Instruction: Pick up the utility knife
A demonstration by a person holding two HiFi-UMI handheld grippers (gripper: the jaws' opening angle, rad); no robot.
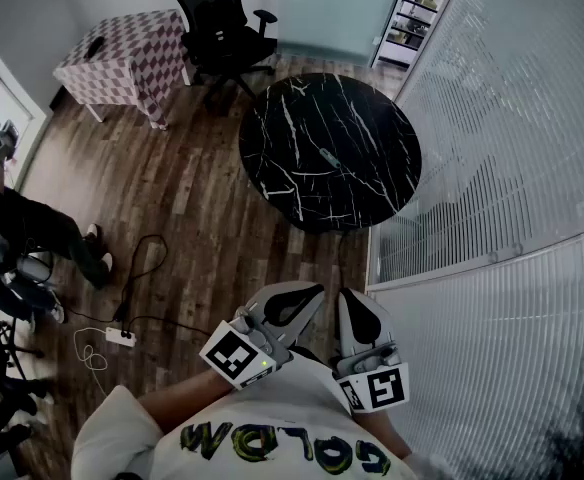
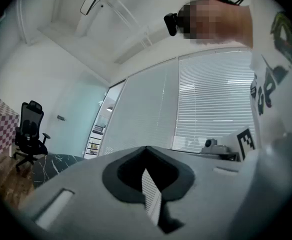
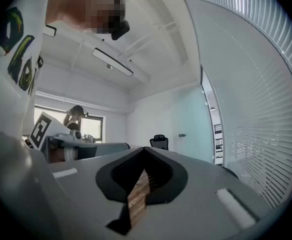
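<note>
The utility knife (image 1: pixel 329 157) is a small grey oblong lying near the middle of a round black marble table (image 1: pixel 282 118), far ahead of both grippers. My left gripper (image 1: pixel 312 290) and right gripper (image 1: pixel 350 294) are held close to my body, side by side, over the wooden floor short of the table. Both are shut with nothing between the jaws. In the left gripper view the left gripper (image 2: pixel 146 149) points at the blinds, with the table's edge (image 2: pixel 51 164) at the left. In the right gripper view the right gripper (image 3: pixel 146 149) points level into the room.
A glass wall with blinds (image 1: pixel 512 148) runs along the right, close to the table. A black office chair (image 1: pixel 217 18) and a checkered-cloth table (image 1: pixel 122 53) stand behind. A power strip with cables (image 1: pixel 120 336) lies on the floor at the left, near a person's legs (image 1: pixel 42 233).
</note>
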